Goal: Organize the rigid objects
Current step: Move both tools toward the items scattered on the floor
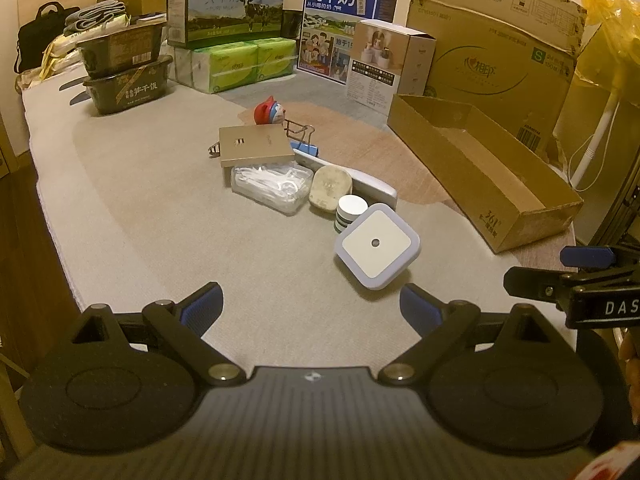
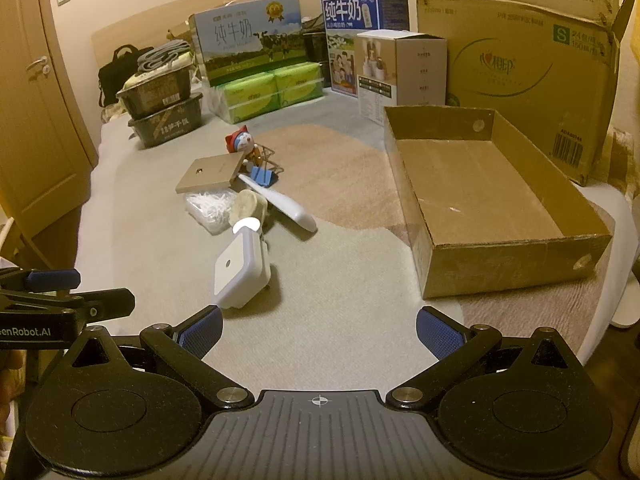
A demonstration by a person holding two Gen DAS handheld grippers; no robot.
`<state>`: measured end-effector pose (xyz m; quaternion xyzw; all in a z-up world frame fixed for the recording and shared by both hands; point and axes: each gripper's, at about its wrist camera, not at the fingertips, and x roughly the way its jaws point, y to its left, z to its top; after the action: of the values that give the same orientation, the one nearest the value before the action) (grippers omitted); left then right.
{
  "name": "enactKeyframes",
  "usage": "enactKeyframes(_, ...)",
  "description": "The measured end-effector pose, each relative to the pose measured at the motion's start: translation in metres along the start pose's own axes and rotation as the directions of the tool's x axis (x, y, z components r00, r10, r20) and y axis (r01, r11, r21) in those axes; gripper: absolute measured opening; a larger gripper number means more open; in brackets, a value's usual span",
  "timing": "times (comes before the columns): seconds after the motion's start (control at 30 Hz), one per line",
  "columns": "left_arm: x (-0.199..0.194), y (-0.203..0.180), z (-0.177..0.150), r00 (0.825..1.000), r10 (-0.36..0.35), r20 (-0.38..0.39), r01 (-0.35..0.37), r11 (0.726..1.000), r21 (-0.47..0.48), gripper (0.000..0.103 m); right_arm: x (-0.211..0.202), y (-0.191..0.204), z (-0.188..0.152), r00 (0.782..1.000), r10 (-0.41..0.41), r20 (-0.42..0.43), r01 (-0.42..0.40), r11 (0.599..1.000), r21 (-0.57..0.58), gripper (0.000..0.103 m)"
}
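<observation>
Nothing is sorted yet, I judge: the cardboard tray (image 2: 496, 184) at right sits empty. My left gripper (image 1: 312, 304) and right gripper (image 2: 318, 330) hang open, holding nothing. The clutter pile (image 1: 304, 184) lies mid-surface, night light (image 1: 377, 245) nearest.

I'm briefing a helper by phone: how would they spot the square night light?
Find the open cardboard tray at the right; a cluster of small items lies to its left. The night light is the cluster's nearest piece: a white, rounded square with a small dot at its centre, beside a stack of round discs.
</observation>
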<state>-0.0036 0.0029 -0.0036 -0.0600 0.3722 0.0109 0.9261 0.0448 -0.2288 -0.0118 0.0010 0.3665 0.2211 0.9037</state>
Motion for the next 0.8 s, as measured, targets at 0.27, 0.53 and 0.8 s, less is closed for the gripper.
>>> enactKeyframes(0.27,0.0008,-0.001,-0.0008,1.0,-0.001,-0.001,0.001,1.0,-0.002,0.094,0.0001,0.0002,0.0001,1.0,0.0,-0.002,0.0,1.0,0.0,0.102)
enactKeyframes(0.53,0.0012,-0.0013,-0.0012,1.0,0.0,-0.002,0.0,1.0,-0.004,0.094,0.0016,0.0019,-0.0022,1.0,-0.002,-0.005,0.002,1.0,-0.003,0.102)
enactKeyframes(0.8,0.0026,-0.0003,-0.0017,1.0,0.0,-0.006,0.0,1.0,-0.01,0.094,0.0046,0.0021,-0.0034,1.0,-0.001,-0.012,0.001,1.0,-0.003,0.102)
